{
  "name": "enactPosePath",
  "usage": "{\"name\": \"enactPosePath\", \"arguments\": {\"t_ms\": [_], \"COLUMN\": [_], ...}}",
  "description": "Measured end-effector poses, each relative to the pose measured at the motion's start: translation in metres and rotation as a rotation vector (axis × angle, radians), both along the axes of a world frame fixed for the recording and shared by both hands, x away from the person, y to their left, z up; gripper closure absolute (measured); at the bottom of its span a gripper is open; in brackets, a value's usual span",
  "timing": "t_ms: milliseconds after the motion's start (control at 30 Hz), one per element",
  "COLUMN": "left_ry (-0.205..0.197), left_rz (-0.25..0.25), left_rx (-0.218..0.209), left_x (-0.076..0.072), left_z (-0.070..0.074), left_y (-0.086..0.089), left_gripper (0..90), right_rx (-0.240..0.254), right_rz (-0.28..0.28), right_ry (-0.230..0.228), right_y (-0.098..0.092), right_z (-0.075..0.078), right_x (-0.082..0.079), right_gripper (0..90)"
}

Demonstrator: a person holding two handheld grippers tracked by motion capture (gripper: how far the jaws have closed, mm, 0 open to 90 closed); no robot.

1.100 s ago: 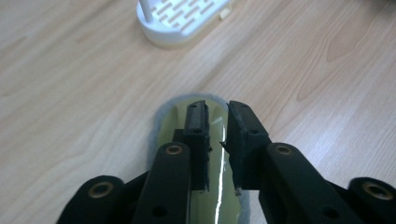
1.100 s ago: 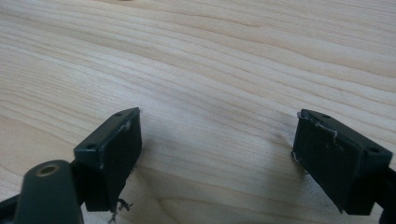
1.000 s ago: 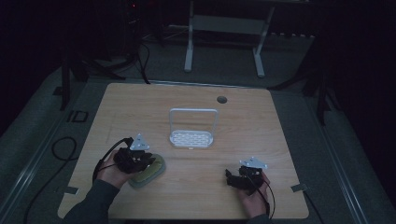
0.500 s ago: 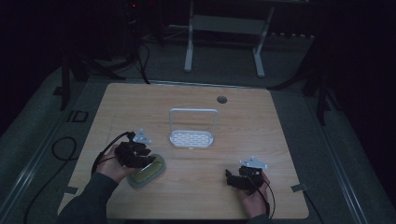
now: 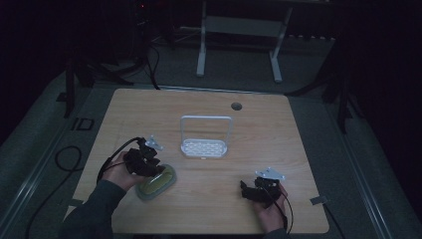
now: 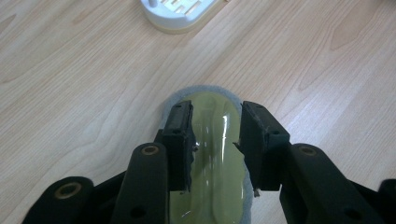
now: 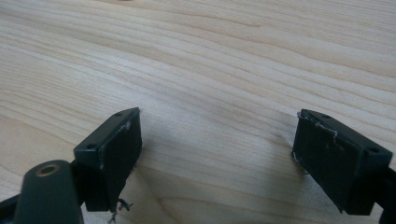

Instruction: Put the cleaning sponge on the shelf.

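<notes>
Left gripper (image 5: 144,162): sits low over the near-left part of the table (image 5: 278,134), jaws a narrow gap apart and clamped on nothing; has drifted slightly back and to the left in the past second.
Oval dish (image 5: 159,183): yellow-green and glossy inside, grey at the rim; lies flat just under and in front of the left gripper, in the same spot as a second ago.
Left gripper view: looks down between both jaws onto the dish's glossy hollow (image 6: 215,177); contact between jaw tips and dish cannot be told.
Right gripper (image 5: 249,189): rests near the table's near-right edge, well apart from the dish, jaws spread wide over bare wood; unmoved.
White rack (image 5: 205,148): stands mid-table with its arched handle upright, beyond the dish, untouched.
Reading: likely a small lining-up over the dish, with no grasp or lift made yet.
</notes>
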State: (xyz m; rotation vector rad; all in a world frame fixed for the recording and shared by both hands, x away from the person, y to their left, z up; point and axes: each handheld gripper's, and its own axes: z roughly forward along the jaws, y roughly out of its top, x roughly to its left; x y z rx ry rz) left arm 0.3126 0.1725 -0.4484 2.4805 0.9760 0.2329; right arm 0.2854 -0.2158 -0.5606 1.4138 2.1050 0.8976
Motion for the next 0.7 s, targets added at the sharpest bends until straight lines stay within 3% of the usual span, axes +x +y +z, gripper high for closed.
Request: {"name": "enactPosePath", "arguments": {"t_ms": [700], "left_ry": [0.1], "left_rz": [0.008], "left_rx": [0.068], "left_x": [0.011], "left_z": [0.002], "left_y": [-0.006], "left_gripper": [61.6], "right_rx": [-0.002], "right_rz": [0.002], "right_ry": [-0.001], "right_y": [0.0], "right_z": [0.0], "right_x": [0.0], "right_gripper": [15.2]}}
